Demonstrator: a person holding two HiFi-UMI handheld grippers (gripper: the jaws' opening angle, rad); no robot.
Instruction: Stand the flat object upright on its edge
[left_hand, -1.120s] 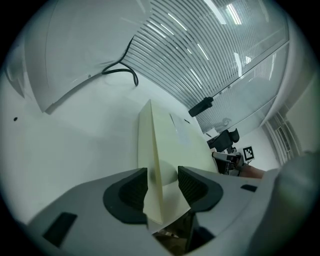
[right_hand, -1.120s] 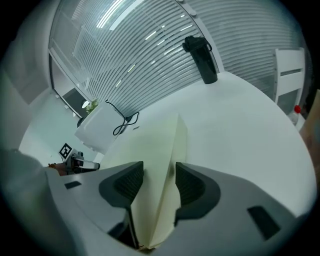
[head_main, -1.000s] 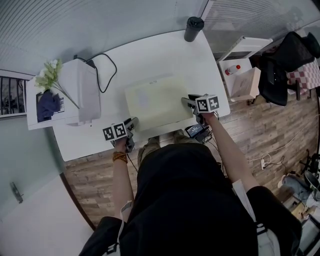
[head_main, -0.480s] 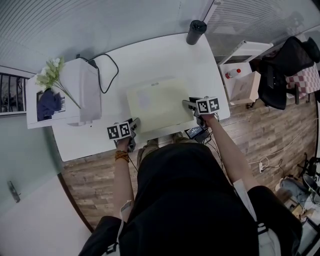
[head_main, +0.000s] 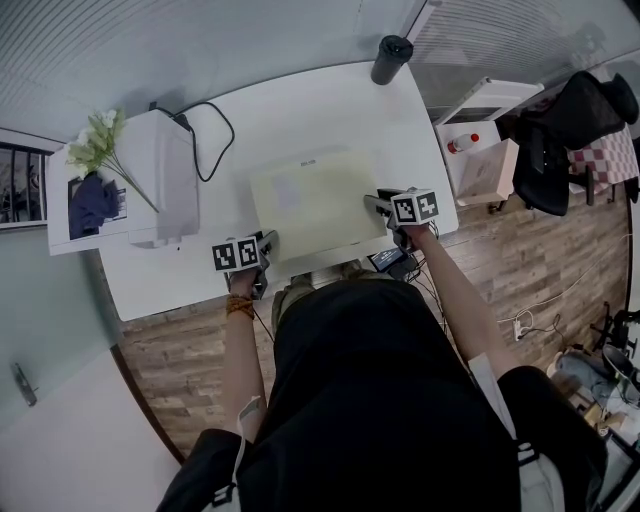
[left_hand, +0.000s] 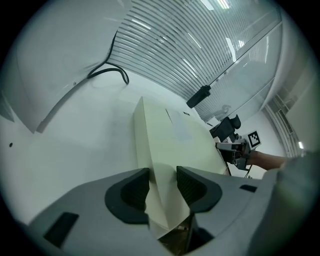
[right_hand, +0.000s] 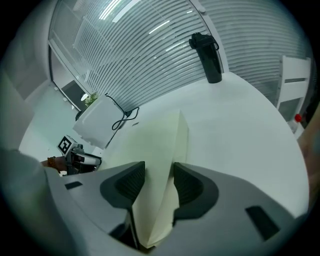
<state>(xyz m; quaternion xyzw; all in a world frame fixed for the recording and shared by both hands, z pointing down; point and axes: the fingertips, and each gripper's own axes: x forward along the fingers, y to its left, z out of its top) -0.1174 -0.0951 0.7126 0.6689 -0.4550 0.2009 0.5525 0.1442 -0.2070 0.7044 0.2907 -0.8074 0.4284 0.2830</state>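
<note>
A flat cream box (head_main: 310, 200) lies on the white table (head_main: 400, 120); it also fills the left gripper view (left_hand: 170, 140) and the right gripper view (right_hand: 160, 145). My left gripper (head_main: 268, 243) is at the box's near left corner. Its jaws are closing, and the corner fills the gap between the pads (left_hand: 163, 182). My right gripper (head_main: 372, 205) is at the near right corner. Its jaws are closing too, with the box edge pressed between them (right_hand: 159, 182). In the head view the box looks flat on the table.
A white printer-like box (head_main: 160, 180) with a black cable (head_main: 205, 140) and flowers (head_main: 95, 150) stands at the table's left. A black bottle (head_main: 390, 58) stands at the far edge. Right of the table are a white shelf (head_main: 480, 165) and a dark chair (head_main: 570, 120).
Both grippers stay at the box's near corners. The left one has edged slightly closer to its corner. The box has not visibly moved.
</note>
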